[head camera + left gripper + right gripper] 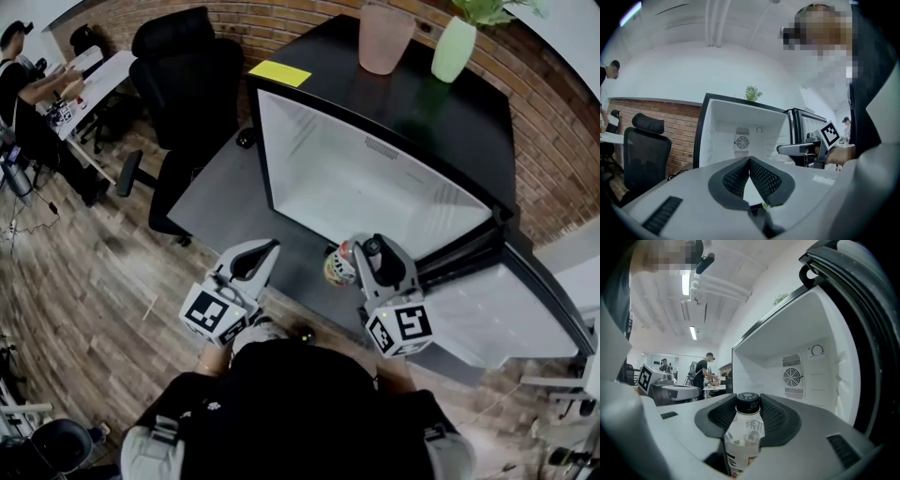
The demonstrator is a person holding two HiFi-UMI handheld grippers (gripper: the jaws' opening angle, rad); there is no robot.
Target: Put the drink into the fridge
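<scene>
1. Head view: you look steeply down on a black fridge [403, 112] that stands open, its white inside [347, 183] bare. Its door [511, 305] is swung out to your right.
   - Your right claw [361, 251] grips the drink [337, 266], a pale bottle. The bottle is just outside the fridge's open front, near the lower edge, and not inside.
   - Your left claw [270, 247] hangs beside it on the left, apart from the bottle.
   - On the fridge top sit a yellow note [279, 73], a pink cup [384, 36] and a green vase [454, 49].
   - A black office chair [187, 84] stands to the left on the wooden floor [84, 272].
2. Left gripper view: the left claw [750, 162] is closed. Its ribbed black pads [764, 177] meet at the tips with nothing between them.
   - Beyond them the fridge faces you, with a round fan vent [742, 142] on its back wall.
   - The right claw's marker cube [830, 133] shows at the right edge.
   - The chair [644, 150] stands at the left, in front of a brick wall [679, 124].
3. Right gripper view: the right claw [749, 409] is clamped on the drink [744, 439].
   - The bottle stands upright between the jaws. The pads press on both sides just below its black cap [748, 401].
   - The fridge interior [787, 341] fills the view ahead. The fan vent [792, 377] is on the back wall, and the door edge [865, 301] is at the right.
   - A person [701, 372] stands at a bench far to the left.
</scene>
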